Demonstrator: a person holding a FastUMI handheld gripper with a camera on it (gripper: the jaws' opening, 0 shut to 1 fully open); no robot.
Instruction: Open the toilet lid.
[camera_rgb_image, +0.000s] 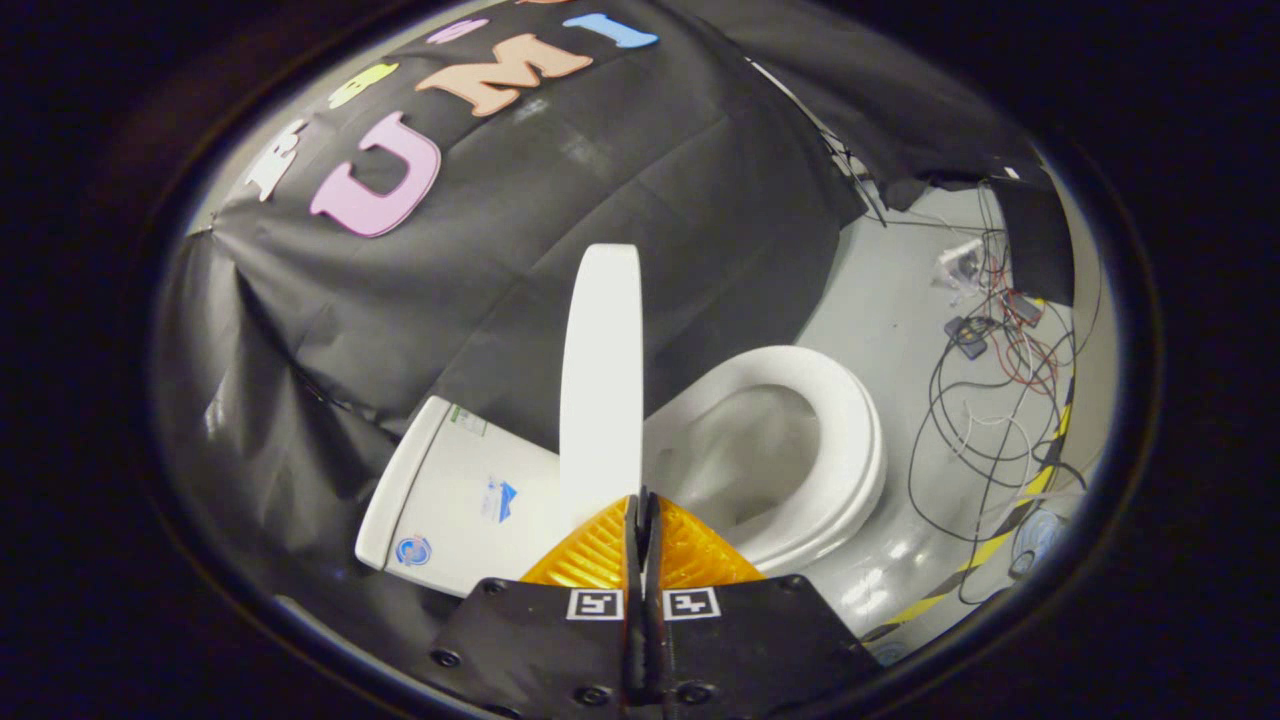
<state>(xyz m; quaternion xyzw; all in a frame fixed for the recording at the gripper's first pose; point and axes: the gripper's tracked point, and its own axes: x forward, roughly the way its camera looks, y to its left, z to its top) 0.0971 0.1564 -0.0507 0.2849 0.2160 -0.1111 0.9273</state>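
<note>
My gripper has its fingers pressed together with nothing between them, right at the lower edge of the toilet lid, which stands upright just ahead. Beside the lid I see the tank and the open seat ring; beyond, loose cables sprawl across the grey floor.

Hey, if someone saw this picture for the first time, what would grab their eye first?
Probably the white toilet lid, standing up edge-on just ahead of the shut gripper. Beside it lie the open seat and the bowl, with the tank on its other side. Beyond the seat, loose cables sprawl across the floor.
</note>
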